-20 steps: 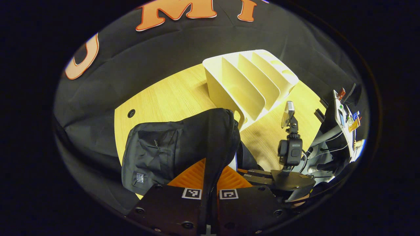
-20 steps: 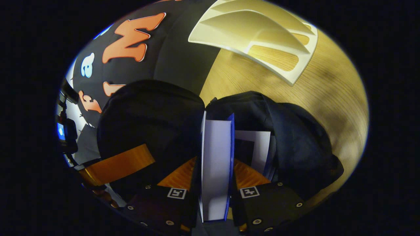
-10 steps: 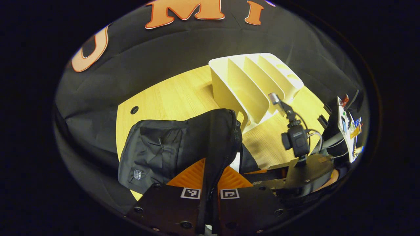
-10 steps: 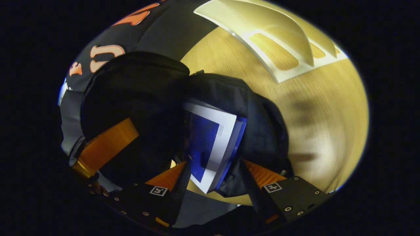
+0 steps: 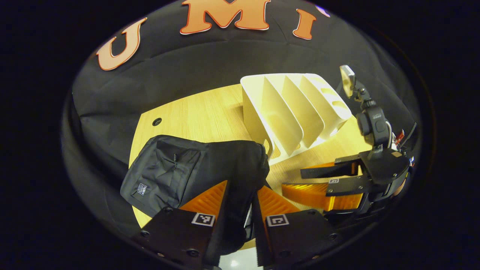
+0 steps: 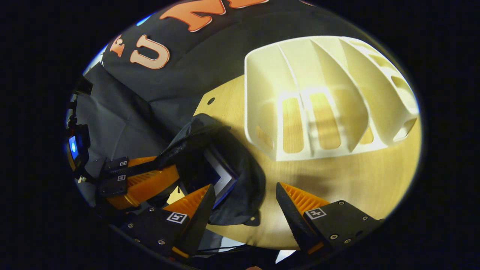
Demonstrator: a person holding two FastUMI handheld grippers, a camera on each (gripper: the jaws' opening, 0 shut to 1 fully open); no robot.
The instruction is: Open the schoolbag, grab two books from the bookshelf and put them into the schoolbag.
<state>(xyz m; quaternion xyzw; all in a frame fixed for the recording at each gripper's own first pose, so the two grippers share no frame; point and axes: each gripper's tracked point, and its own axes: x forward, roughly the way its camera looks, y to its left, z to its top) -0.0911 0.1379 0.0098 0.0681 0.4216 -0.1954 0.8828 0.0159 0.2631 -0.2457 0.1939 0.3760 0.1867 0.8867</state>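
- Left gripper view: the left gripper (image 5: pixel 240 195) has its fingers slightly apart with the edge of the black bag (image 5: pixel 195 168) between them; whether both fingers press on the fabric I cannot tell.
- The bag lies on the wooden counter (image 5: pixel 195 116), just beside the white shelf (image 5: pixel 292 108), whose slots hold nothing.
- To the right, the right gripper (image 5: pixel 300 180) hangs over the counter near the shelf, its fingers apart and holding nothing.
- Right gripper view: the right gripper (image 6: pixel 243 195) has its fingers wide apart, with nothing between them but counter (image 6: pixel 348 180) and the bag's edge.
- The bag (image 6: pixel 240 180) sits open at lower left, and a book (image 6: pixel 221 176) with a white and blue cover shows inside its mouth.
- The shelf (image 6: pixel 322 97) stands just behind the bag.
- At far left, the left gripper (image 6: pixel 165 168) reaches the bag's rim.
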